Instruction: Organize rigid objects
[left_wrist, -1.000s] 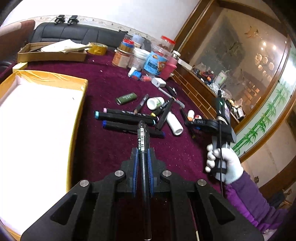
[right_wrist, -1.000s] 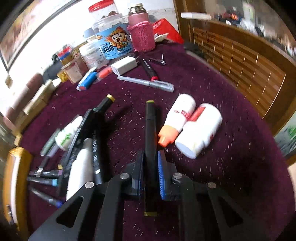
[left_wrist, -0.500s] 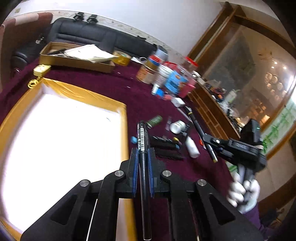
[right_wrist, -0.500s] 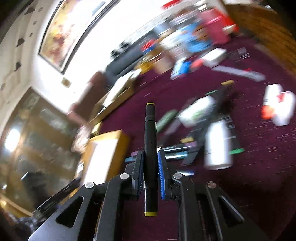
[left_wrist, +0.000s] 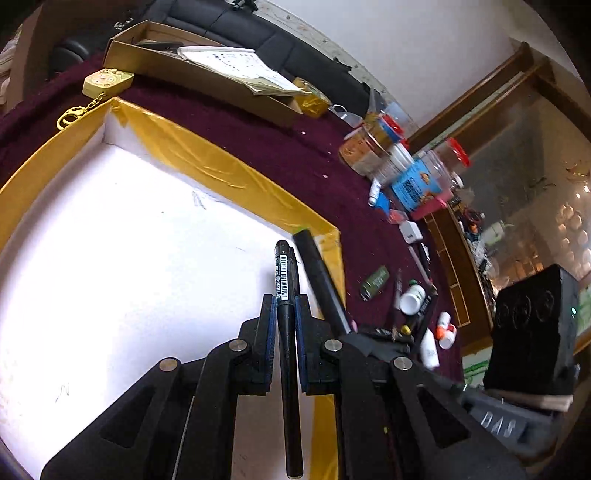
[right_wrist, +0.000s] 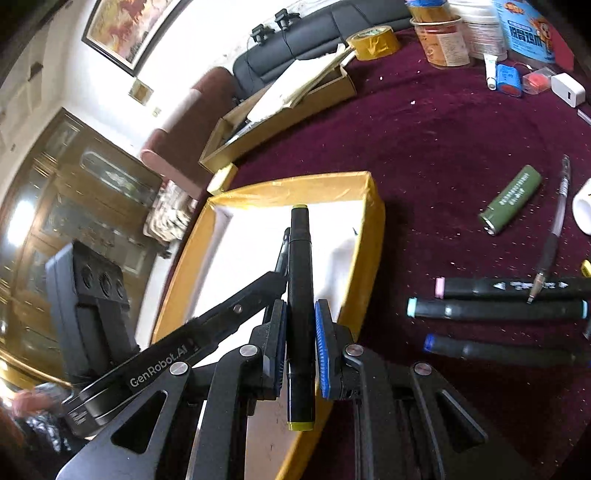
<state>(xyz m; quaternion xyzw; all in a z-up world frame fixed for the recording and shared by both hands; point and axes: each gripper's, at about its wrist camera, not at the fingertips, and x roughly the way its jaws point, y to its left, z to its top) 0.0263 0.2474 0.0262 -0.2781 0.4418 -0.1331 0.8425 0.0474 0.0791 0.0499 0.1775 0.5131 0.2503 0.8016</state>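
Now both tools hang over the gold-rimmed white box (right_wrist: 373, 206) near the desk's edge: left tool (left_wrist: 284, 325) clamps a slim black pen (left_wrist: 282, 273), right tool (right_wrist: 301, 328) a yellow-capped black marker (right_wrist: 300, 266). Delivery step; next, lower and release inside.

Left wrist view: the tray (left_wrist: 229, 173) is cut off by the frame edge from 7 to 9 o'clock. The left gripper body hides the middle of the black pen (left_wrist: 286, 332). The right gripper's marker (left_wrist: 321, 280) disappears behind the left gripper's frame at its lower end. Small items at 3 o'clock, including the white bottles (left_wrist: 430, 347), are too small to read.

Right wrist view: three markers (right_wrist: 498, 310) run off the frame at 3 o'clock. The jars (right_wrist: 443, 40) at 1 o'clock are cropped at the top edge.
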